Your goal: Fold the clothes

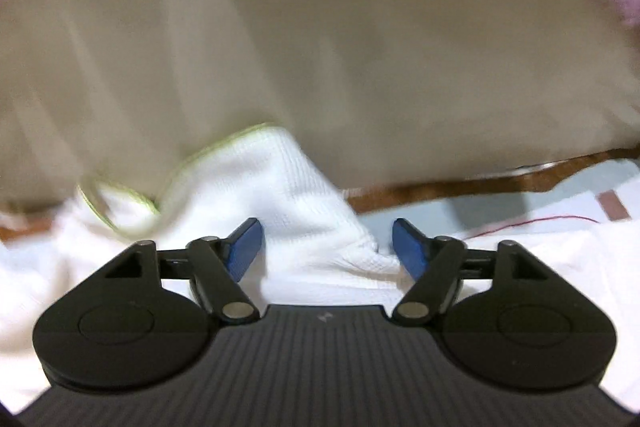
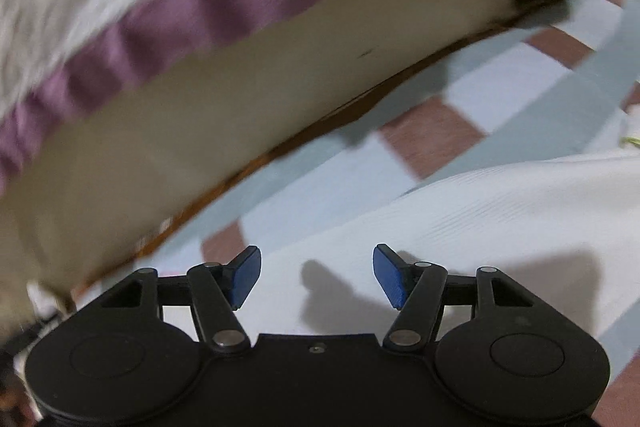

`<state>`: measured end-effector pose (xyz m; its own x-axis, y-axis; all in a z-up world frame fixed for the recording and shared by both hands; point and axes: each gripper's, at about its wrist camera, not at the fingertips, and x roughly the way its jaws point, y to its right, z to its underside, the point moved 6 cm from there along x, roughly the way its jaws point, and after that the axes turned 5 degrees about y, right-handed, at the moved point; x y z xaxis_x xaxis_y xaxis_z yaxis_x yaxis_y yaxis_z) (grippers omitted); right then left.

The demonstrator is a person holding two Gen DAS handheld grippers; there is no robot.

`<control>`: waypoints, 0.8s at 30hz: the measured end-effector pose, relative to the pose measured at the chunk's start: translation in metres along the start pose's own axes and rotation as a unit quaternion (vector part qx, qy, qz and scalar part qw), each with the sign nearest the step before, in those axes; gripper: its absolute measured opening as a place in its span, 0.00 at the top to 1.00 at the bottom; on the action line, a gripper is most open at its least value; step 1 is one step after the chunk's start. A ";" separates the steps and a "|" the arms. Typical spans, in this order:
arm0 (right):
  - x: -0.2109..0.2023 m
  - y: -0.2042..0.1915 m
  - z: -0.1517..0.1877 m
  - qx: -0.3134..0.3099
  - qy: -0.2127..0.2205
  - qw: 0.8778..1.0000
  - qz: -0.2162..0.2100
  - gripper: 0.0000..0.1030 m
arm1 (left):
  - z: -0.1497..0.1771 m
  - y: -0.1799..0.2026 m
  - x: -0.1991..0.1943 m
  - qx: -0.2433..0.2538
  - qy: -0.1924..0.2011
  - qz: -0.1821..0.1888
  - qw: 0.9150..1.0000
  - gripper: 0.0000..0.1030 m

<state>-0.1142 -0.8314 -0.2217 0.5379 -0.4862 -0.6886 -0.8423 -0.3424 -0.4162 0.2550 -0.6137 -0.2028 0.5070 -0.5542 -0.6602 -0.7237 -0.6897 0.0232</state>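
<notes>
White garment point(image 1: 288, 187) peaks upward between open pads point(image 1: 244, 251).

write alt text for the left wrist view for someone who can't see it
The left gripper hangs with its blue pads apart around a raised fold of white garment edged in pale green, not pinching it. Behind is a blurred beige panel above a pale blue and brown checked floor.
</notes>
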 end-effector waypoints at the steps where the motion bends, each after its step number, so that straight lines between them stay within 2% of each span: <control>1: -0.002 0.004 -0.003 0.006 0.004 1.000 -0.001 0.33 | -0.003 0.003 -0.002 0.010 0.017 -0.008 1.000 0.89; 5: -0.005 0.014 -0.008 0.020 0.007 1.000 0.000 0.33 | -0.019 0.016 -0.019 0.053 0.099 -0.052 0.992 0.91; 6: -0.005 0.015 -0.008 0.026 0.007 1.000 -0.004 0.33 | -0.019 0.019 -0.016 0.058 0.101 -0.063 0.991 0.91; 8: -0.003 0.018 -0.010 0.037 0.005 0.999 -0.010 0.33 | -0.016 0.024 -0.008 0.069 0.094 -0.084 0.990 0.89; 11: 0.002 0.018 -0.013 0.042 0.002 0.999 -0.014 0.33 | -0.002 0.031 0.010 0.093 0.064 -0.118 0.987 0.82; 14: 0.005 0.017 -0.012 0.044 -0.002 0.999 -0.020 0.33 | 0.004 0.041 0.008 0.095 0.037 -0.139 0.985 0.67; 15: 0.005 0.017 -0.013 0.044 -0.002 0.999 -0.021 0.33 | 0.004 0.046 0.002 0.090 0.030 -0.143 0.985 0.58; 16: 0.004 0.017 -0.014 0.045 0.000 0.999 -0.020 0.33 | 0.004 0.050 -0.010 0.074 0.030 -0.133 0.988 0.52; 18: 0.003 0.017 -0.016 0.047 0.001 0.999 -0.020 0.33 | 0.010 0.064 -0.045 0.036 0.040 -0.093 0.994 0.47; 20: -0.005 0.016 -0.020 0.045 -0.009 0.998 -0.032 0.33 | 0.022 0.082 -0.073 0.021 0.041 -0.050 0.998 0.47; 22: -0.020 0.010 -0.026 0.024 -0.044 0.997 -0.061 0.33 | 0.036 0.100 -0.091 0.023 0.034 -0.012 0.999 0.47; 24: -0.055 0.001 -0.041 -0.050 -0.021 0.994 -0.097 0.32 | 0.053 0.123 -0.107 0.034 0.023 0.024 0.999 0.47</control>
<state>-0.1435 -0.8378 -0.1601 0.6864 -0.3707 -0.6256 -0.7143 -0.5050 -0.4845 0.0872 -0.6147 -0.1694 0.4905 -0.6078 -0.6245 -0.7769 -0.6296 0.0026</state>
